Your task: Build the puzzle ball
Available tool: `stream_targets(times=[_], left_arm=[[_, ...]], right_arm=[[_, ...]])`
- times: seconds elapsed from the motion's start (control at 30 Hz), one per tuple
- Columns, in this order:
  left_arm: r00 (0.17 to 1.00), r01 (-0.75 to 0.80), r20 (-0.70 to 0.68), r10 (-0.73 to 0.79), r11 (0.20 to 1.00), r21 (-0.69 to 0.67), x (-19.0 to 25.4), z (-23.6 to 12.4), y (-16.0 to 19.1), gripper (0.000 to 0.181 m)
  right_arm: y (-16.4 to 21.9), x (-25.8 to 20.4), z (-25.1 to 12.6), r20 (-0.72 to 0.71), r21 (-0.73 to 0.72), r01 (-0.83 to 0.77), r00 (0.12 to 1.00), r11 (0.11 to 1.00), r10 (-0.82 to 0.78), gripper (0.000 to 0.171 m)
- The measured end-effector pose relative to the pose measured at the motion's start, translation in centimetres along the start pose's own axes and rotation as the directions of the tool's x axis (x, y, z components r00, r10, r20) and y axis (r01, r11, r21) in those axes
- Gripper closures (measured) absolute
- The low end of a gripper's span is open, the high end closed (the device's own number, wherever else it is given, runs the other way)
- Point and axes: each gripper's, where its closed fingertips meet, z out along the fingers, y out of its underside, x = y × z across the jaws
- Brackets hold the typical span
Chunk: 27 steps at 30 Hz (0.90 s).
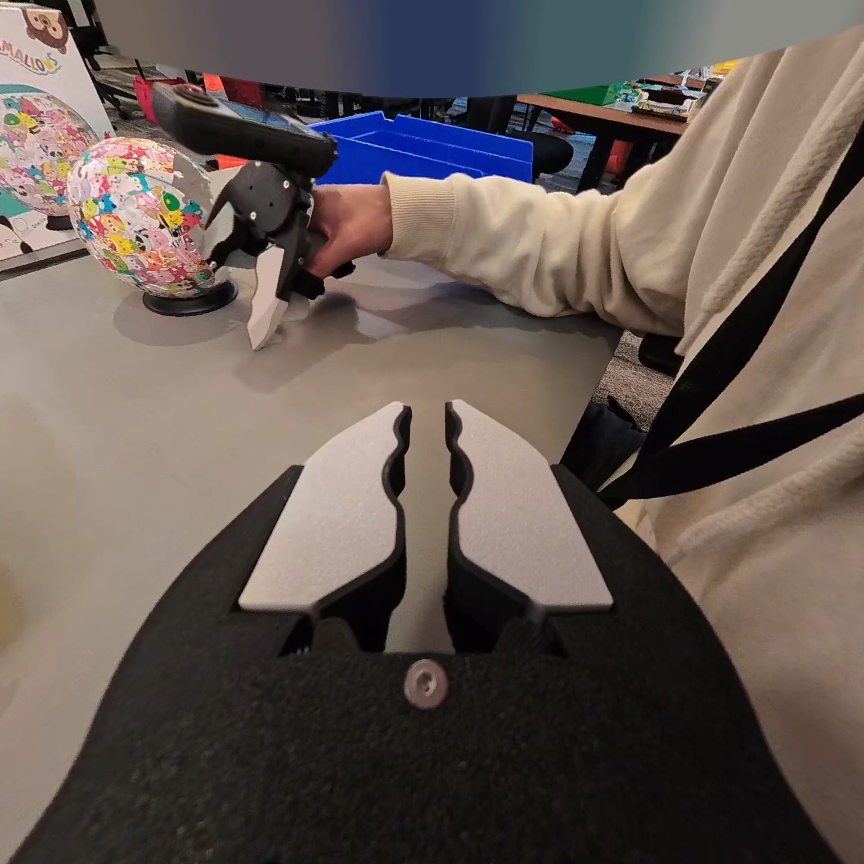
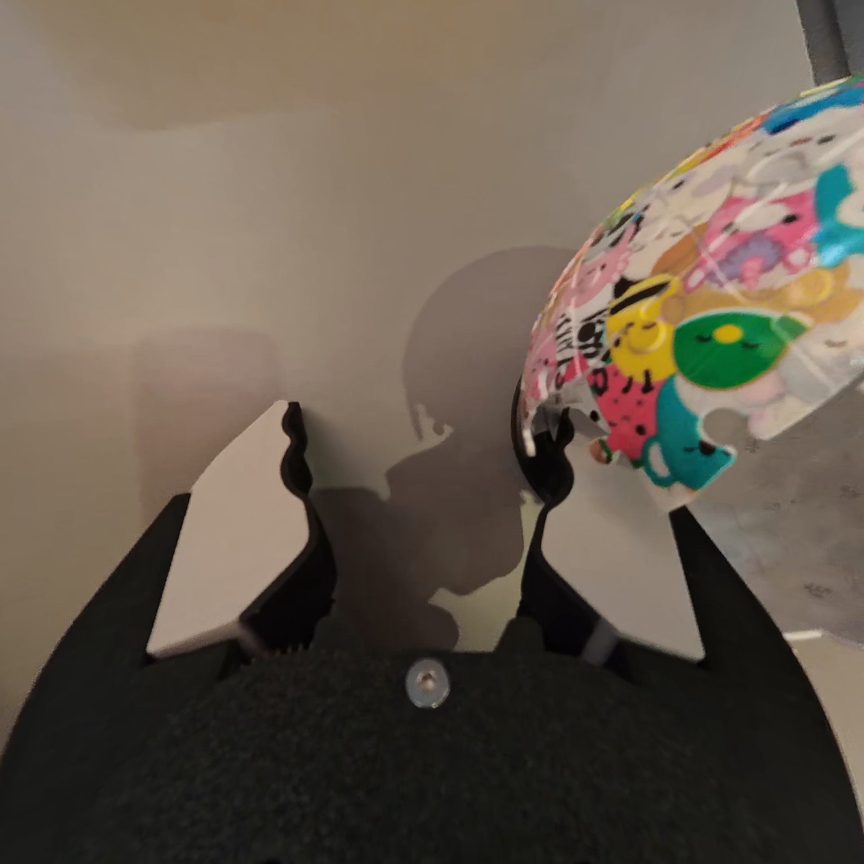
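Note:
The colourful puzzle ball point(image 1: 135, 215) stands on a black round stand point(image 1: 187, 301) at the far left of the grey table point(image 1: 140, 467). Its upper right part is open and shows a grey inside. My right gripper point(image 1: 234, 304) is open beside the ball, one finger against its lower right side and the other pointing down at the table. In the right wrist view the gripper point(image 2: 430, 411) is open and empty. Its right finger tip touches the ball's point(image 2: 701, 304) jagged edge near the stand. My left gripper point(image 1: 425, 411) hovers over the near table, jaws almost together and holding nothing.
The puzzle's box point(image 1: 42, 140) stands behind the ball at the left. A blue bin point(image 1: 421, 145) sits at the back. A person's cream sleeve point(image 1: 514, 243) reaches across the table. The table edge point(image 1: 608, 374) runs down the right, with black straps beside it.

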Motion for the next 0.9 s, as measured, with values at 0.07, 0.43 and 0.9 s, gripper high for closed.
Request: stream_targets(times=[0.07, 0.43, 0.9], left_arm=[[1.0, -0.003, -0.001, 0.003, 1.0, 0.0, 0.1, 0.0, 0.0, 0.168], [1.0, -0.023, 0.004, 0.023, 1.0, 0.002, 0.6, -0.1, -0.2, 0.168], [1.0, 0.001, -0.007, -0.001, 1.0, 0.003, 0.4, 0.0, 0.1, 0.168]], right_arm=[[0.2, -0.1, -0.5, -0.008, 0.0, 0.003, 1.0, 1.0, -0.003, 0.073], [1.0, 0.6, -2.8, -0.066, 0.033, 0.089, 0.994, 0.996, -0.087, 0.1], [4.7, 1.2, -4.3, -0.049, 0.041, -0.109, 0.993, 0.993, 0.111, 0.113]])
